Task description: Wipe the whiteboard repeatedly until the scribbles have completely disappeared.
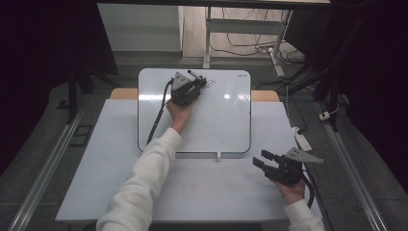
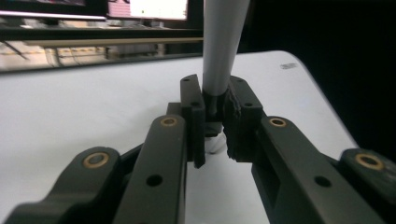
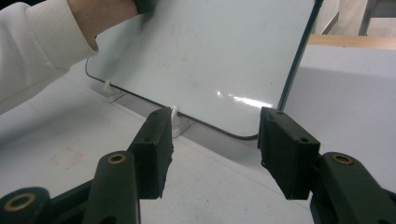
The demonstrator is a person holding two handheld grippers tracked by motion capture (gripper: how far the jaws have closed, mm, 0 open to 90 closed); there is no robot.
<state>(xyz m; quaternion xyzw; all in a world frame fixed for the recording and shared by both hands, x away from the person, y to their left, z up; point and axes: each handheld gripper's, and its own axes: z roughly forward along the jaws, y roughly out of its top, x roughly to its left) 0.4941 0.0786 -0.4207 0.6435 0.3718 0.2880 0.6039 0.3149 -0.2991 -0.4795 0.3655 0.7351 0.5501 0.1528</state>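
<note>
A marker (image 2: 223, 46) is pinched between the left gripper (image 1: 196, 84) fingers, tip on the whiteboard (image 1: 216, 120); writing seems underway; a steady stroke is needed next; the right gripper (image 3: 212, 154) is held spread, empty.

Dim, dark edges; glare on the whiteboard (image 1: 226, 120).
</note>
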